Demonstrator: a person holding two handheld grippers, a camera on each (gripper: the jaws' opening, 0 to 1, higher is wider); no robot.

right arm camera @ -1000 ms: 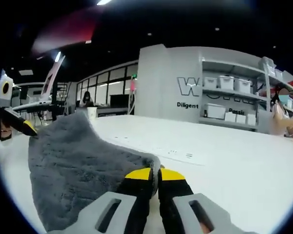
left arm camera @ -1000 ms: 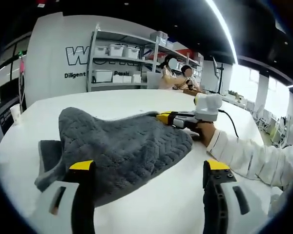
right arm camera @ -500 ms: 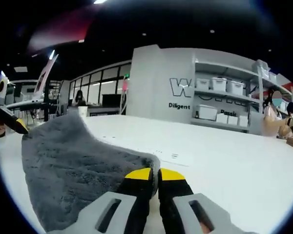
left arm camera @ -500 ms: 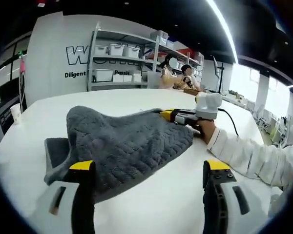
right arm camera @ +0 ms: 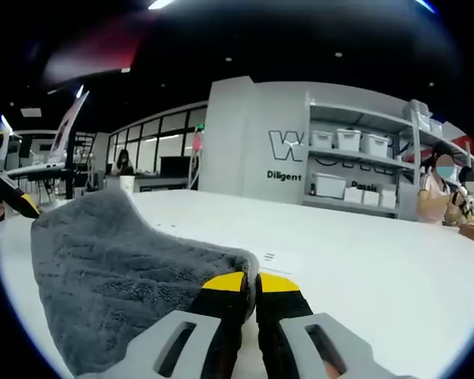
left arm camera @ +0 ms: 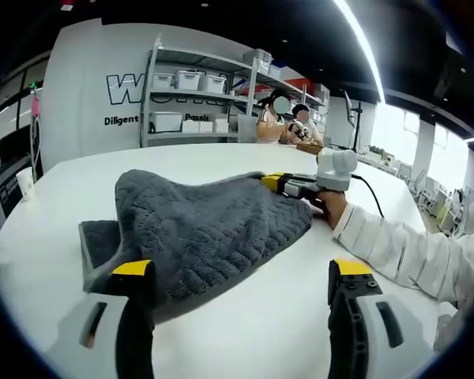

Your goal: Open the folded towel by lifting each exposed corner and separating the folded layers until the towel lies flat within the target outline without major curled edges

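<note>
The white surface [left arm camera: 300, 300] carried the grey towel [left arm camera: 205, 229], which was only partly opened: its top layer was raised in a hump, a folded layer showing beneath at one edge. The right gripper [right arm camera: 249, 286] had its fingers closed on a towel corner. The left gripper [left arm camera: 241, 276] hung open, holding nothing. Flattening remained.

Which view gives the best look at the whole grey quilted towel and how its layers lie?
The left gripper view: the grey quilted towel shows whole on the white table, top layer lifted by the right gripper, a folded layer underneath at the left. The right gripper view shows it close, bunched beside the closed jaws.
</note>
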